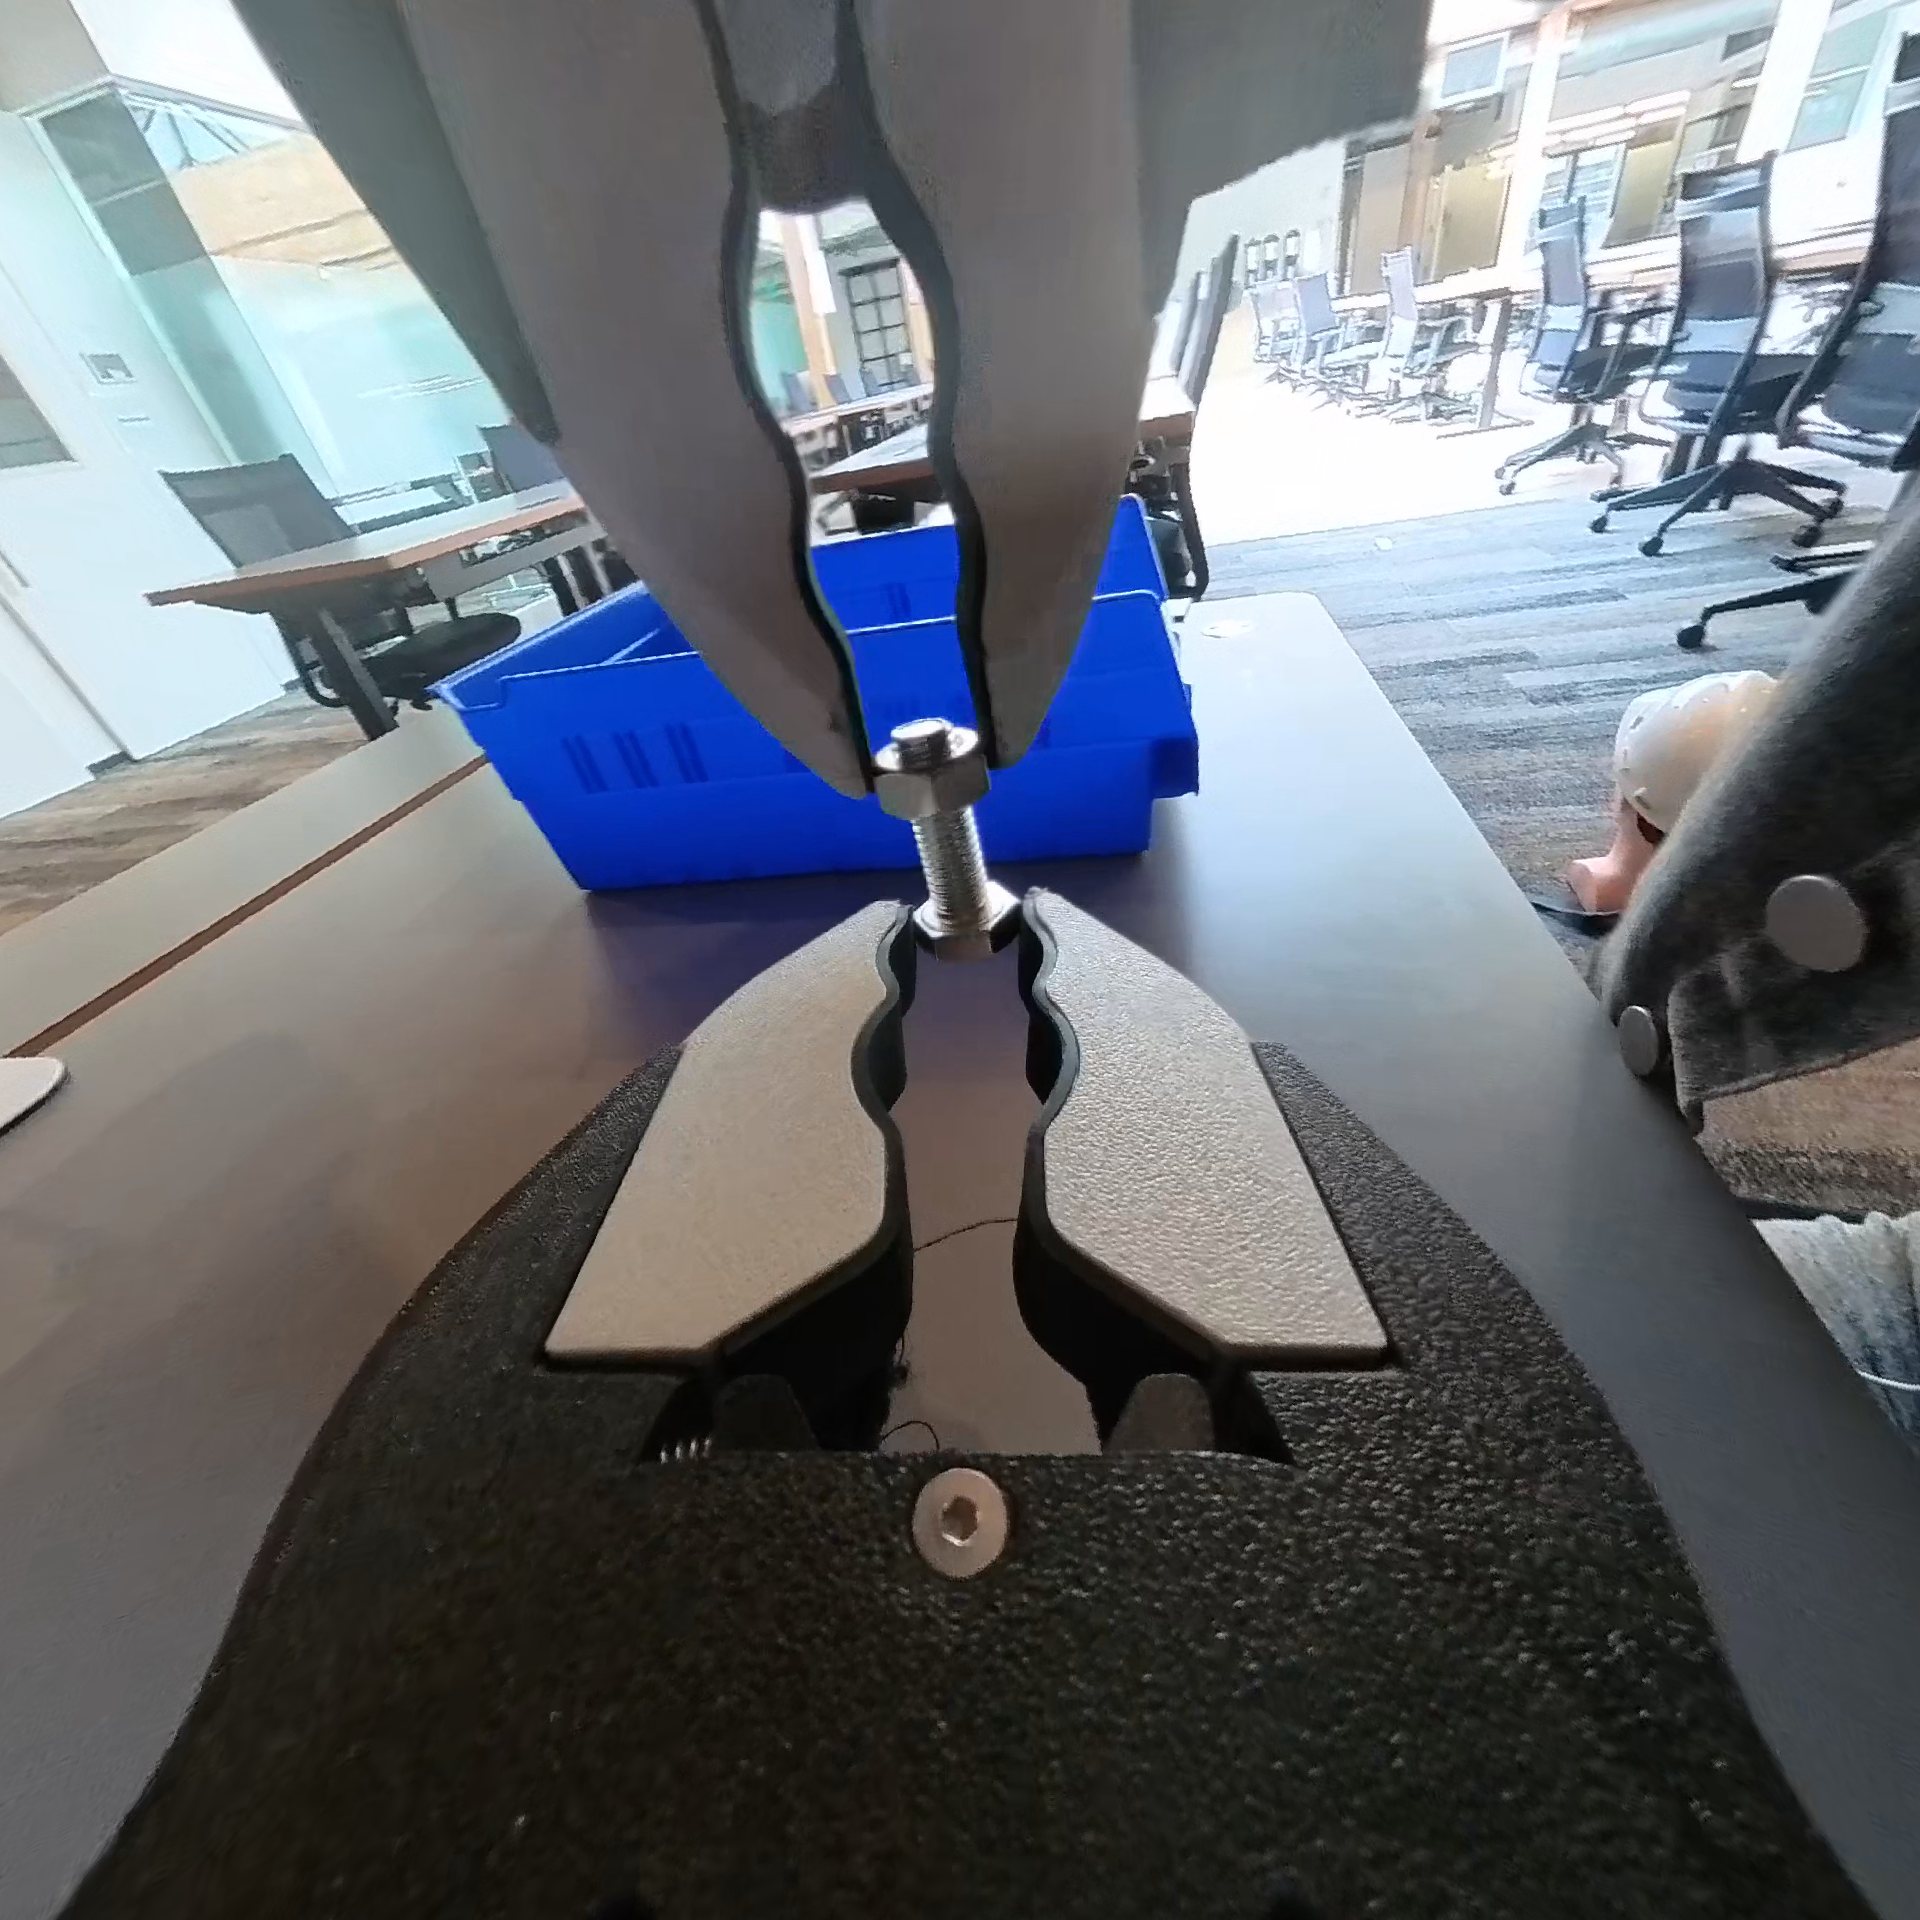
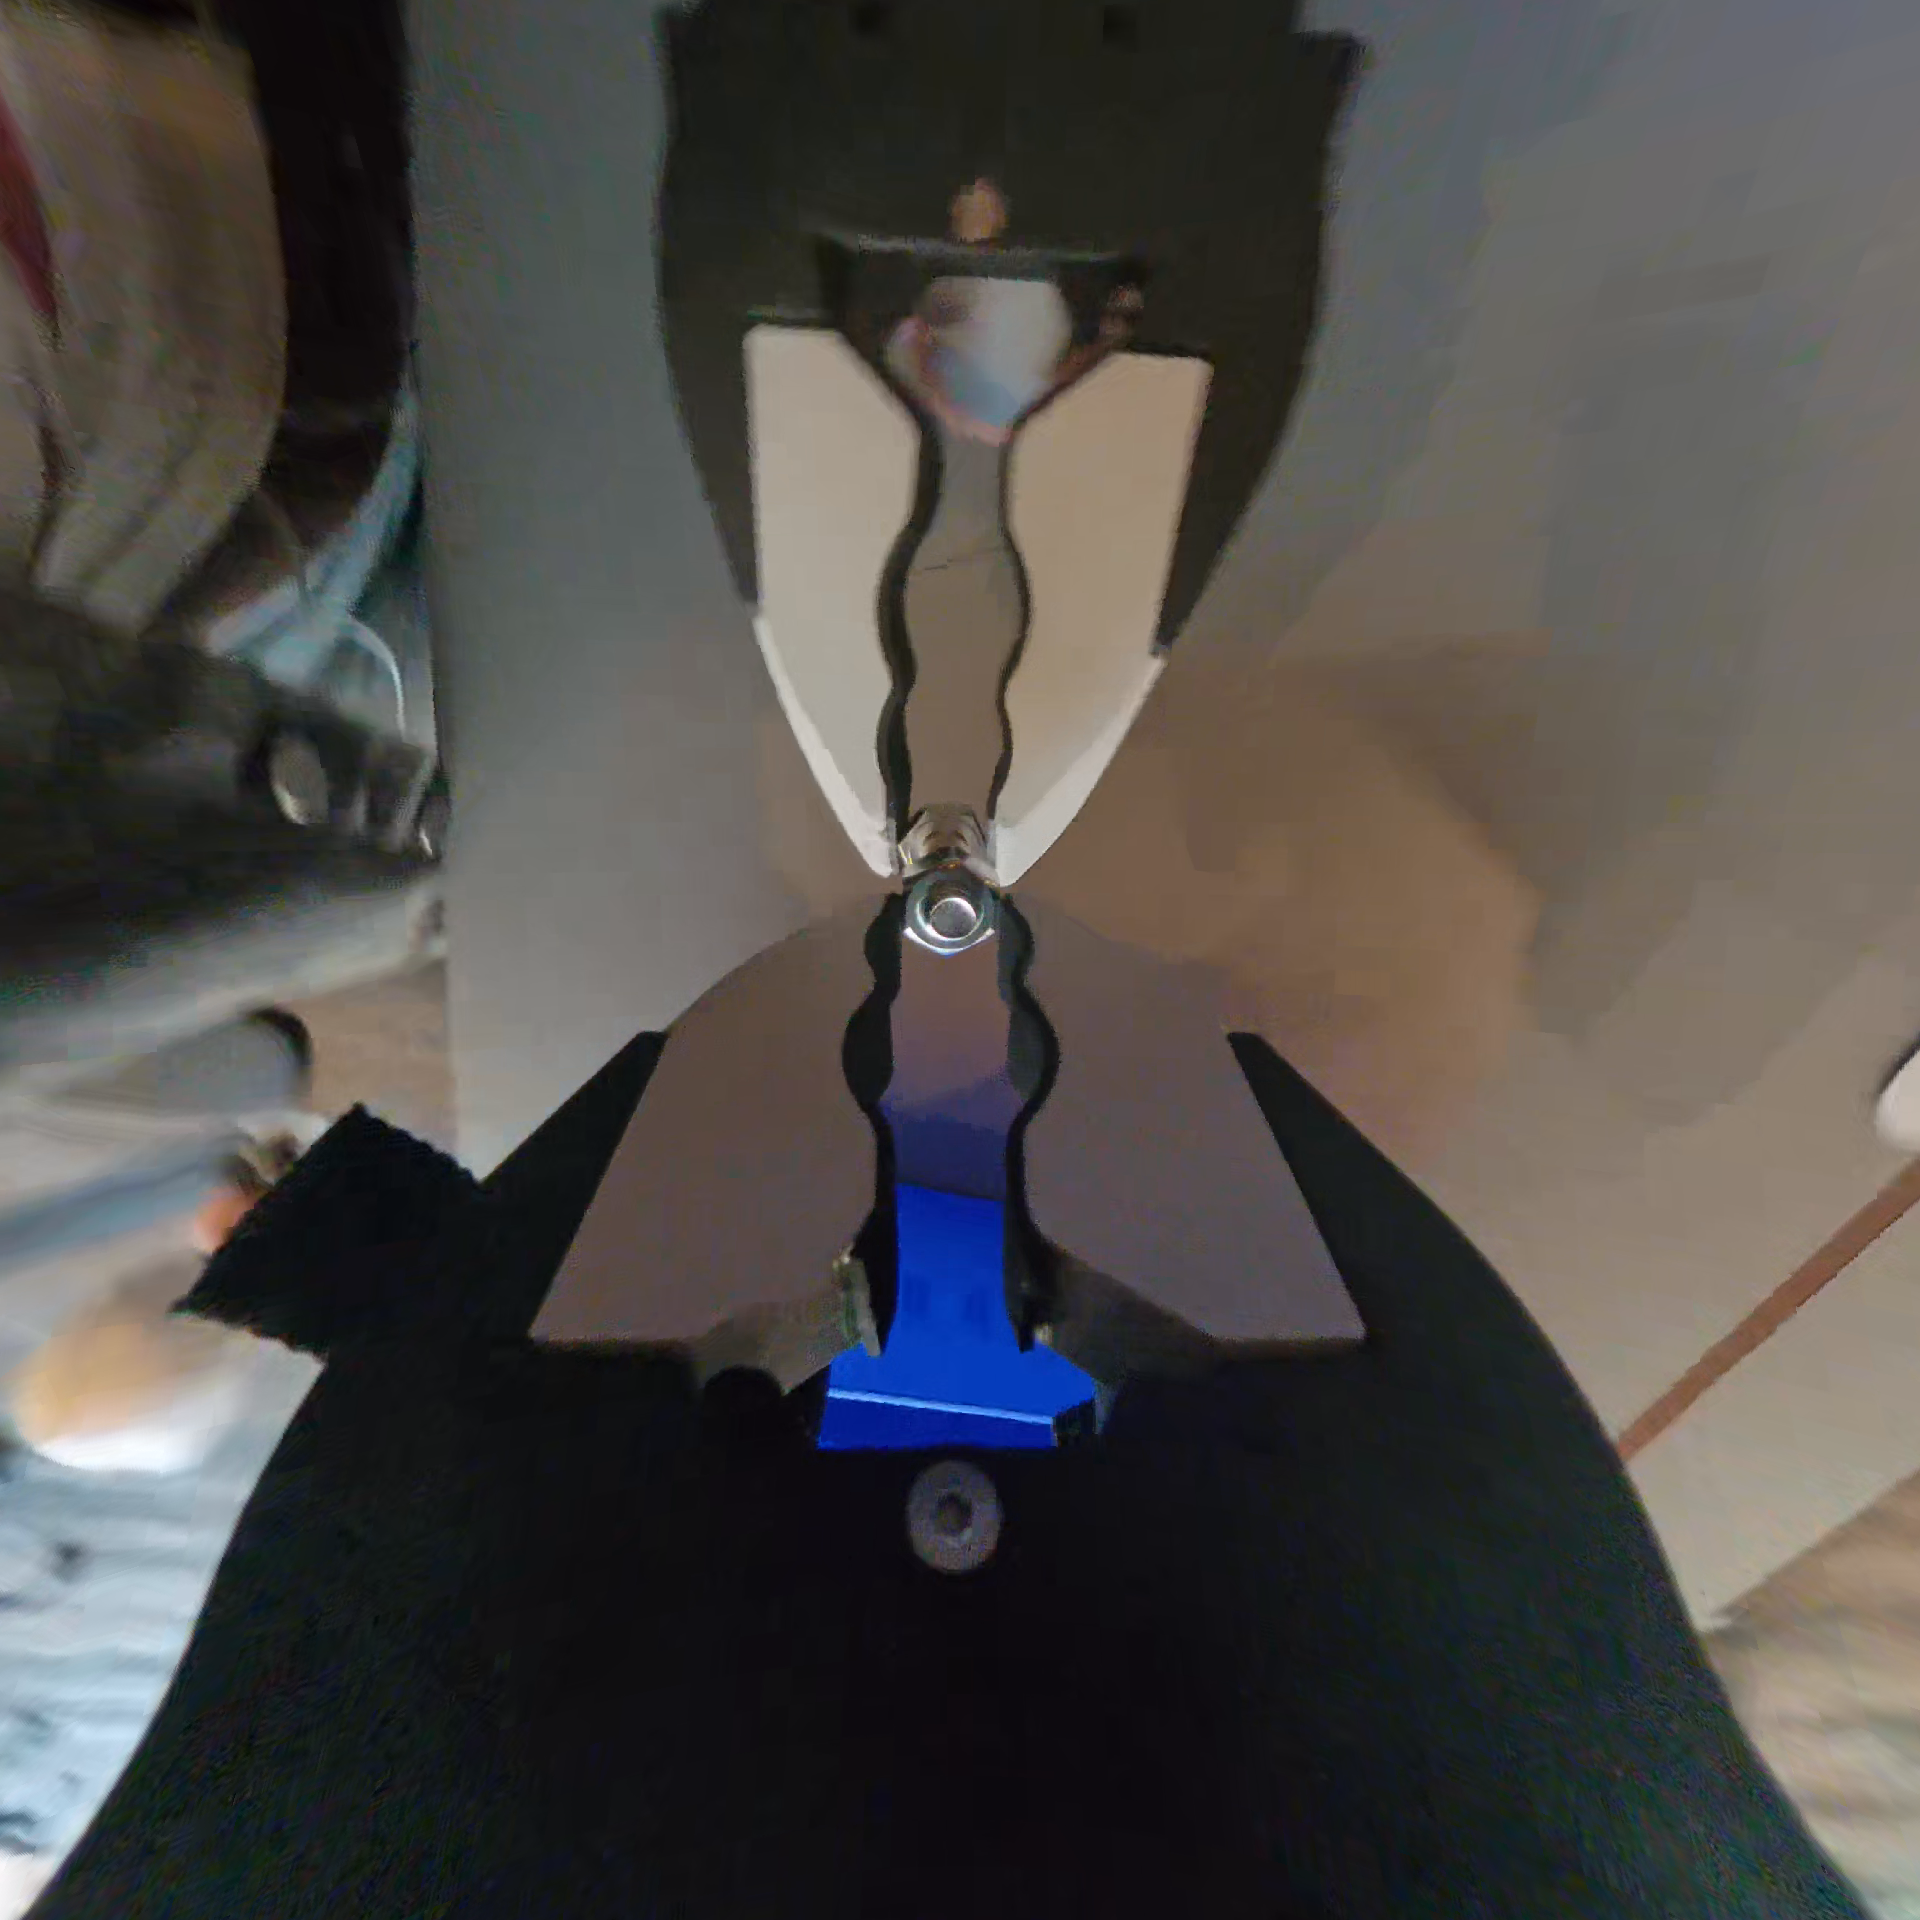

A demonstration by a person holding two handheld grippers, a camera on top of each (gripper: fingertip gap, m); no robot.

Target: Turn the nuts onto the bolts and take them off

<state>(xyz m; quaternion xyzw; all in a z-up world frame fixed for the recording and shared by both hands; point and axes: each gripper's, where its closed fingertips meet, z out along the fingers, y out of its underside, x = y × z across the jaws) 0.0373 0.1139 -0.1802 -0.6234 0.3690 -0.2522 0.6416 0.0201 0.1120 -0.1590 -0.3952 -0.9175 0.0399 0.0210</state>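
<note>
Left gripper point(image 1: 958, 935) jaws clamp the bolt point(image 1: 943, 868) head; right gripper point(image 1: 928, 764) jaws pinch the nut point(image 1: 928, 779) near its threaded tip (blue bin point(image 1: 727, 748) on the counter point(image 1: 1299, 987) beyond).

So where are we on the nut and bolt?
Done: the nut is on the bolt, near the thread's tip, with most thread bare below it. In hand: the left gripper clamps the bolt head, the right gripper pinches the nut. Whether it's going on or coming off, I can't tell. Left: finish that turn; the blue bin waits behind.
</note>
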